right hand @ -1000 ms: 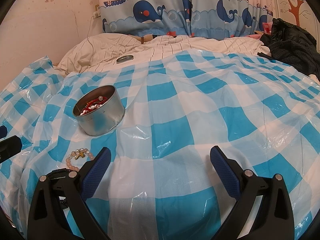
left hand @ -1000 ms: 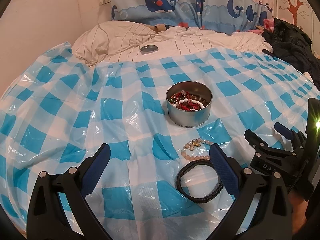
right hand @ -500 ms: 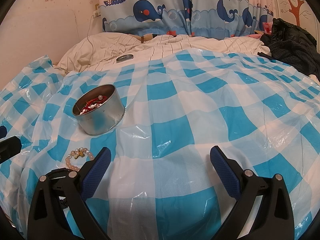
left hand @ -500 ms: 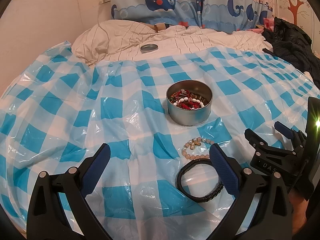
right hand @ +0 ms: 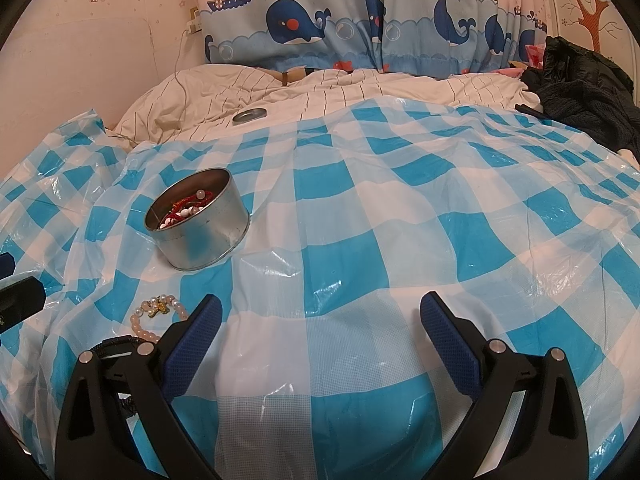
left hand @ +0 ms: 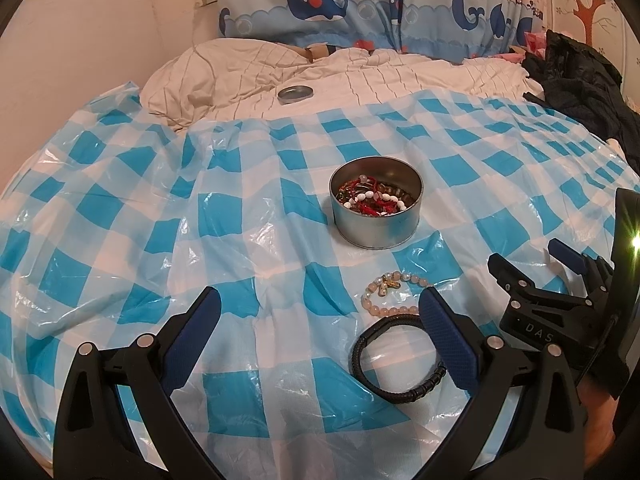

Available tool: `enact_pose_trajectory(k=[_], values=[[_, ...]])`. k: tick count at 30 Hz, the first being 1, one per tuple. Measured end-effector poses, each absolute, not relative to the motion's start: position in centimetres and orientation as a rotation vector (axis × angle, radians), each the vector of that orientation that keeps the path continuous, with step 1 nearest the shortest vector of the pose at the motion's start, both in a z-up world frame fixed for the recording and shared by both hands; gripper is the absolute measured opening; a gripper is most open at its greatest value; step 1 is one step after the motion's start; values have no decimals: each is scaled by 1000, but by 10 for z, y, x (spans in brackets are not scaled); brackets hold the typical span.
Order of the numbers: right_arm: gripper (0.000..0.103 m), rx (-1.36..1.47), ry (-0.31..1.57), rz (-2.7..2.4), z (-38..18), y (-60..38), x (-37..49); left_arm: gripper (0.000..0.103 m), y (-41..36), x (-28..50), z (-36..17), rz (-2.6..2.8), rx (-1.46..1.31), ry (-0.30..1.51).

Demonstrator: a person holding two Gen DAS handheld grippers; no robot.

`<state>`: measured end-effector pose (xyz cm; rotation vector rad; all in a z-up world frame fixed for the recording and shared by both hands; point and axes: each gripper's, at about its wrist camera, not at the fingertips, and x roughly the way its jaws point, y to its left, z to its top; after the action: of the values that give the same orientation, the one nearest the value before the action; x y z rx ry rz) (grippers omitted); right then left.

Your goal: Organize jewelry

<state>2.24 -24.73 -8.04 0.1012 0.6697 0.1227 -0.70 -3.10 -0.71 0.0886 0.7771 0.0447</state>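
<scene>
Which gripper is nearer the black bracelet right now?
Left. The left gripper is open, its right finger overlapping the black bracelet. The right gripper, also open, sits off to the bracelet's right over bare checked sheet.

The sheet [left hand: 248, 216] is glossy plastic, checked sky-blue and white. The tin [left hand: 376, 224] is dull silver; the beads [left hand: 372, 200] in it are red and white. The pale bracelet [left hand: 386, 298] is peach-pink with a gold charm, the cord bracelet [left hand: 398, 390] black. Both claws, left [left hand: 320, 340] and right [right hand: 320, 340], are black with dark blue pads [right hand: 192, 340]. The bedding [right hand: 320, 92] is cream with thin dark stripes. The curtain [right hand: 360, 28] shows navy whales and boats on light blue.
</scene>
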Motion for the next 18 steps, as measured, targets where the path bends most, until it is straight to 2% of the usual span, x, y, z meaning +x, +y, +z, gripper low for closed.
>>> enact_pose_trajectory(k=[18], values=[[95,100,671,123,-80,-247,23,95,-31,-6,-7,44,89,779]])
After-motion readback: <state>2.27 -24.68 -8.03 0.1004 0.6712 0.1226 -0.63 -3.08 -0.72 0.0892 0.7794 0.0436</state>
